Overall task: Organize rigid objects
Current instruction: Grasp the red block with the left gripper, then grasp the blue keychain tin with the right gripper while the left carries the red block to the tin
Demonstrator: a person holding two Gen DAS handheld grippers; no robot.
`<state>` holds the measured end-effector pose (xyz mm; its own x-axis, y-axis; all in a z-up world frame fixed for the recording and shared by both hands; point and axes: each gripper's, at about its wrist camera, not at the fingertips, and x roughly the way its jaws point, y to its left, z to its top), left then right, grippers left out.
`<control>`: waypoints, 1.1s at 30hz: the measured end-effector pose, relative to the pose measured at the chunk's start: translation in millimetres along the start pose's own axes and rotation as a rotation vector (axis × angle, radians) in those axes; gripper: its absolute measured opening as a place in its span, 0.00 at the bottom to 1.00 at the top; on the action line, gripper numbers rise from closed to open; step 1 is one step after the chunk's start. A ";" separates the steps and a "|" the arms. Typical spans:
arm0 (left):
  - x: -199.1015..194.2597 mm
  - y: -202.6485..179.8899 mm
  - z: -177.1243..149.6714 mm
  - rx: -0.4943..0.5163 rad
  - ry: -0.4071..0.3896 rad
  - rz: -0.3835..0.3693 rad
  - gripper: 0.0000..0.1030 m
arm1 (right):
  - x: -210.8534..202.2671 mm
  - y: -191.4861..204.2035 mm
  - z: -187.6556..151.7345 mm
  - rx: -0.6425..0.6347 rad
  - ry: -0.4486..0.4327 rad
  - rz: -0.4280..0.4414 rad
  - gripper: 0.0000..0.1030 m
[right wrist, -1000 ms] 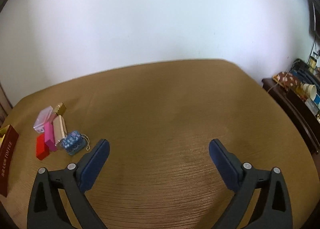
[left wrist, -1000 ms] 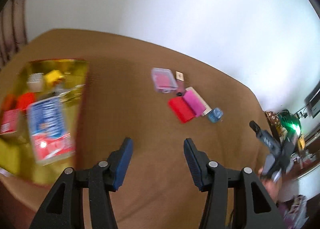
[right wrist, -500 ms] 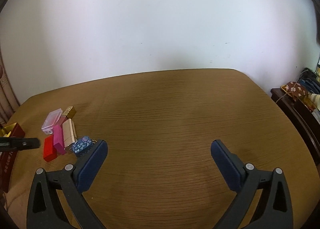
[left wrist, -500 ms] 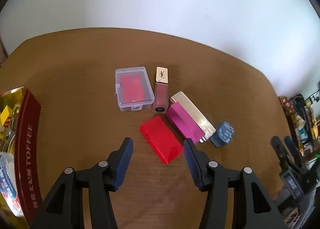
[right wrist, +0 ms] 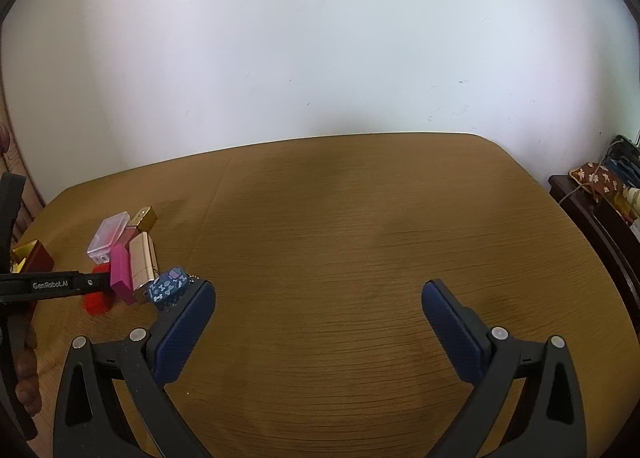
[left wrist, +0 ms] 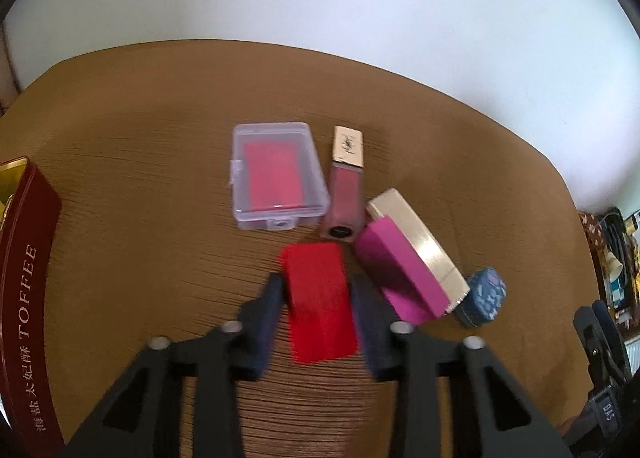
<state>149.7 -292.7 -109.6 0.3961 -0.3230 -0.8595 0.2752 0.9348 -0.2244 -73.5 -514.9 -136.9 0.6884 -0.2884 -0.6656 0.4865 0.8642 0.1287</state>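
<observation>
With its jaws just closing, the left gripper (left wrist: 316, 298) straddles the red block (left wrist: 320, 302) on the desk (left wrist: 140, 218), grip unconfirmed, so next comes squeezing and lifting toward the toffee tin (left wrist: 24, 278); the right gripper (right wrist: 318, 322) waits open.

So in my left wrist view the block (left wrist: 320, 298) sits low in the middle of the frame, right between my left gripper's (left wrist: 316, 322) fingers. Just above it and a bit left there's the lidded case (left wrist: 276, 174), with the lip gloss tube (left wrist: 346, 182) touching its right side. Right of the block lie two long boxes (left wrist: 412, 258) side by side, slanting toward the lower right, and the small tin (left wrist: 482, 296) sits at their lower right end. The toffee box (left wrist: 28, 270) is at the far left edge. Everything's on the table (left wrist: 140, 162).
</observation>
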 end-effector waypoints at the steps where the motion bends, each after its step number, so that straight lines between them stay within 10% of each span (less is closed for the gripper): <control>1: -1.0 3.7 -1.1 -0.012 -0.007 -0.015 0.31 | 0.2 0.5 -0.2 -0.002 0.002 0.000 1.00; 11: -32.3 31.9 -34.9 -0.014 -0.080 -0.030 0.31 | 13.4 28.3 1.9 -0.167 0.117 0.272 0.99; 28: -50.5 67.2 -50.2 -0.095 -0.105 -0.028 0.31 | 68.0 89.0 15.0 -0.461 0.242 0.331 0.94; 33: -46.2 61.8 -49.6 -0.077 -0.107 -0.016 0.31 | 80.4 95.0 8.2 -0.498 0.296 0.326 0.61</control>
<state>105.0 -212.6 -106.5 0.4843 -0.3483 -0.8026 0.2156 0.9366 -0.2763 32.5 -459.5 -172.2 0.5471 0.0838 -0.8328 -0.0770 0.9958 0.0497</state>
